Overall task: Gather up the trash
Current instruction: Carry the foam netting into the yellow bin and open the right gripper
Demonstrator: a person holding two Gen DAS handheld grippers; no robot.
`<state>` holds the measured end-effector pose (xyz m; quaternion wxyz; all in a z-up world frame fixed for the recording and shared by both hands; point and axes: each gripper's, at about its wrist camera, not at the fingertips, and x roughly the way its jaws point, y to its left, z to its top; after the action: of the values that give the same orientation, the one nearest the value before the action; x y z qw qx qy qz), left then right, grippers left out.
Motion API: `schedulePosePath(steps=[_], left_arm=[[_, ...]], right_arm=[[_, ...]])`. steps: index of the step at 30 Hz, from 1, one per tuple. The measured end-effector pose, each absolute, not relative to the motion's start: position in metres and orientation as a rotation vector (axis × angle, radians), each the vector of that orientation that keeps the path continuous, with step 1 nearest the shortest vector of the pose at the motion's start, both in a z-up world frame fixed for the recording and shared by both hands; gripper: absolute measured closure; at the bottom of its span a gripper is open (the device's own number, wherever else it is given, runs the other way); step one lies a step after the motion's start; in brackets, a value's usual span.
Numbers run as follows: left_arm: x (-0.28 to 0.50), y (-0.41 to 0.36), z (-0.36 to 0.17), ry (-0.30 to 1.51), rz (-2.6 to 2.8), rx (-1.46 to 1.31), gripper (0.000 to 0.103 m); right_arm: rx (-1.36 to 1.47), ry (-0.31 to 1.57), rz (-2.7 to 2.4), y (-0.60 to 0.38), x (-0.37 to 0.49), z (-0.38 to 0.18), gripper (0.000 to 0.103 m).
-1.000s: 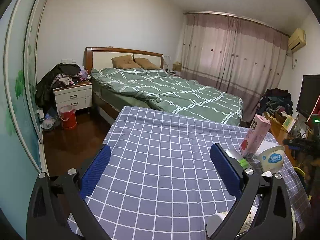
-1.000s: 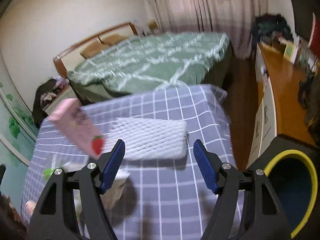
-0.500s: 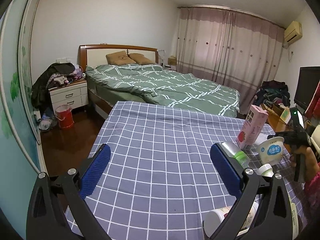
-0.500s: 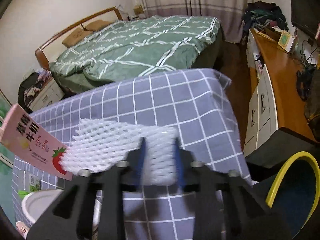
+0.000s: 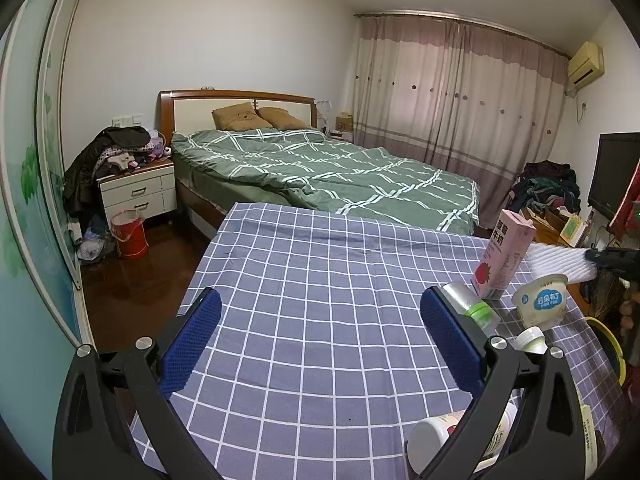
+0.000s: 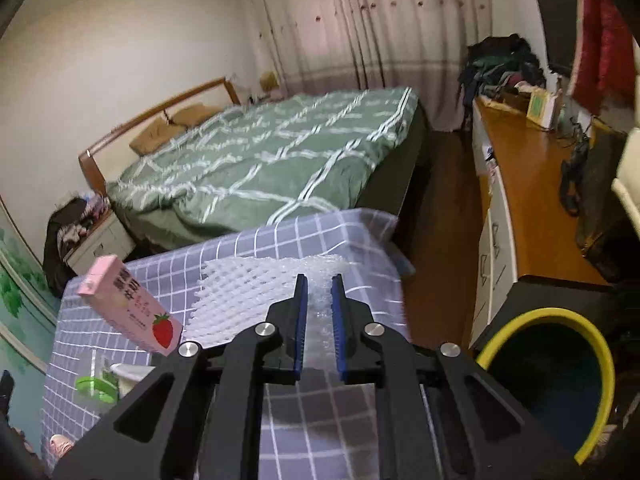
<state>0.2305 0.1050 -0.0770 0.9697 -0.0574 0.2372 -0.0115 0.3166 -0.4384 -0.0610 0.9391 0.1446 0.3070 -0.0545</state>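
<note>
Over the far right corner of the bench (image 5: 320, 320), which wears a blue-grey cloth checked in white, the right tool (image 6: 319, 292) has its two blue-padded jaws drawn in tight on a white foam net sleeve (image 6: 256, 292). That sleeve is lifted clear of the cloth, sticking out to the left past the jaws. From the left wrist view the same sleeve (image 5: 558, 264) shows as a pale ribbed slab held up behind the pink strawberry milk carton (image 5: 502, 256), which stands upright near the bench's right edge. Just beside the carton sit a white pudding cup with a blue label (image 5: 540, 304), a clear bottle with a green cap (image 5: 470, 308) lying on its side, and a small white bottle (image 5: 530, 340). Nearer the camera a white jar (image 5: 440, 440) lies half hidden behind the left tool's finger.

A round bin with a yellow rim (image 6: 556, 376) stands on the floor below and to the right of the right tool.

The left tool (image 5: 320, 332) hangs over the middle of the cloth with its jaws spread wide, gripping nothing.
</note>
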Motion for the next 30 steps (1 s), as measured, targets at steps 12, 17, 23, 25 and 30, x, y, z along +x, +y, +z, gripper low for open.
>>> schedulePosePath(steps=[12,17,23,25,30], left_arm=[[0.226,0.1,-0.076,0.47,-0.033,-0.105,0.005],[0.226,0.097,-0.078,0.475,-0.035,-0.098,0.005],[0.227,0.094,-0.079,0.481,-0.036,-0.09,0.005],[0.227,0.094,-0.079,0.482,-0.035,-0.087,0.005],[0.228,0.093,-0.079,0.481,-0.035,-0.092,0.005]], right_arm=[[0.318,0.528,-0.353,-0.528,0.195,-0.058,0.092],[0.356,0.581,-0.456,-0.562,0.168,-0.089,0.092],[0.385,0.649,-0.532,-0.59,0.155,-0.123,0.092],[0.383,0.663,-0.538,-0.588,0.158,-0.128,0.091],[0.366,0.7,-0.549,-0.588,0.171,-0.141,0.089]])
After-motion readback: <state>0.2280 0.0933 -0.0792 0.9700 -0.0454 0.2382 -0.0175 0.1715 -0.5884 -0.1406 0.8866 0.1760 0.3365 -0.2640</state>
